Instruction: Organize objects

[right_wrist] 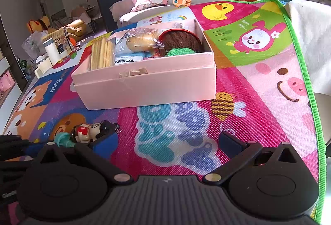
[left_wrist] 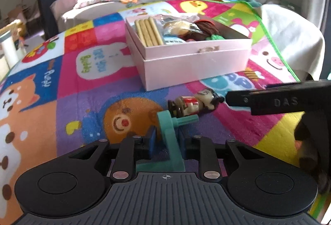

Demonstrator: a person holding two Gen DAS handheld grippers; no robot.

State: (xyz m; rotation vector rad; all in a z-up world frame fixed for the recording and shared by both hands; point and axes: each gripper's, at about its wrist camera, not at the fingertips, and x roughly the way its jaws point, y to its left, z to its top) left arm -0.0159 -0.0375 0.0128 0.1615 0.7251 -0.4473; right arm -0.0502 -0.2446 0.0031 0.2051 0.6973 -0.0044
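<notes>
Teal plastic stand (left_wrist: 168,134) sits pinched between the left gripper's (left_wrist: 167,140) blue pads, on the cartoon play mat (left_wrist: 93,88). A small figurine (left_wrist: 194,103) lies just beyond it. Only the right wrist view shows the right gripper (right_wrist: 165,142), fingers spread, nothing between them. Pink box (right_wrist: 149,84) of snacks and yarn behind; sofa further back.

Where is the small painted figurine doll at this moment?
The small painted figurine doll lies on its side on the colourful play mat, in front of the pink cardboard box, touching the teal plastic stand.
</notes>
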